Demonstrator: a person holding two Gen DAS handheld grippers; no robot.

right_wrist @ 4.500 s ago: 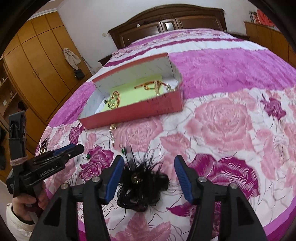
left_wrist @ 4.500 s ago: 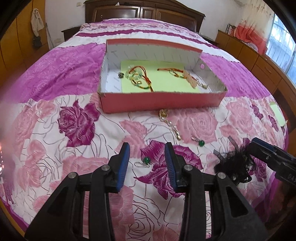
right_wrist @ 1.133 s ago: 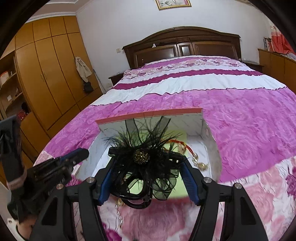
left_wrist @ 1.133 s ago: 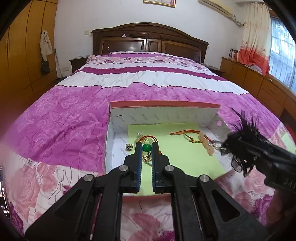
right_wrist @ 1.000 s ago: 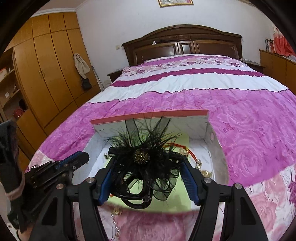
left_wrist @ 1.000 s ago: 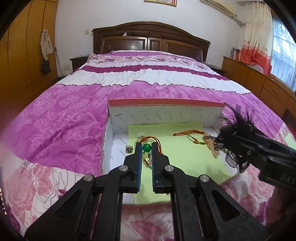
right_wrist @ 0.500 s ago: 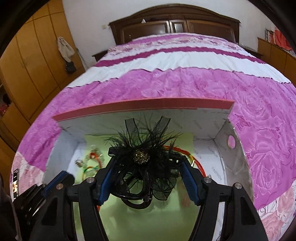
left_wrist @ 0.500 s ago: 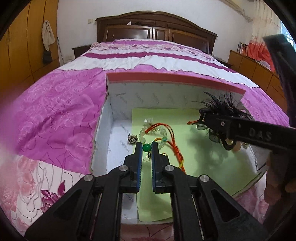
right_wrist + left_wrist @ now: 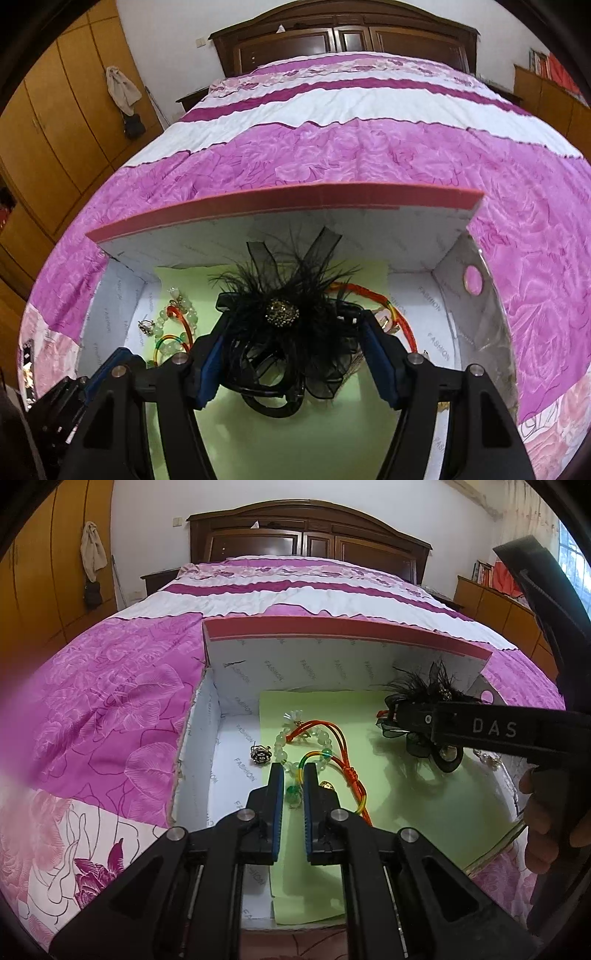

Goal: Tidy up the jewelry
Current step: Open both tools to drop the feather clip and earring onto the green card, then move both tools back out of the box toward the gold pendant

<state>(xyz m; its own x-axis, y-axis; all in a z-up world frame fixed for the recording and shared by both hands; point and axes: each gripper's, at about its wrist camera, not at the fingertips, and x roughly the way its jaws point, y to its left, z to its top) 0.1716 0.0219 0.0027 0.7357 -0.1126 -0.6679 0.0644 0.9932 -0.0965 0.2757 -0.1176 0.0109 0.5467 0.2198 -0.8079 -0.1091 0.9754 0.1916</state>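
A pink cardboard box (image 9: 343, 627) with a white inside and a green paper liner (image 9: 424, 797) lies on the bed. My left gripper (image 9: 293, 771) is inside it, jaws slightly apart, with a green bead earring (image 9: 291, 794) lower between the pads; I cannot tell if they still grip it. A pale bead bracelet with red cord (image 9: 314, 738) and a small metal flower (image 9: 261, 755) lie ahead. My right gripper (image 9: 291, 325) is shut on a black feather hair ornament (image 9: 284, 314), held over the liner; it also shows in the left wrist view (image 9: 421, 709).
The box (image 9: 288, 206) rests on a pink and purple floral bedspread (image 9: 103, 709). A second red cord piece (image 9: 391, 314) lies at the box's right side. A wooden headboard (image 9: 306, 528) stands at the far end, wardrobes on the left.
Both grippers have moved down into the box. The left jaws have parted a little and the green bead now sits lower between them. The right still grips the feather ornament.
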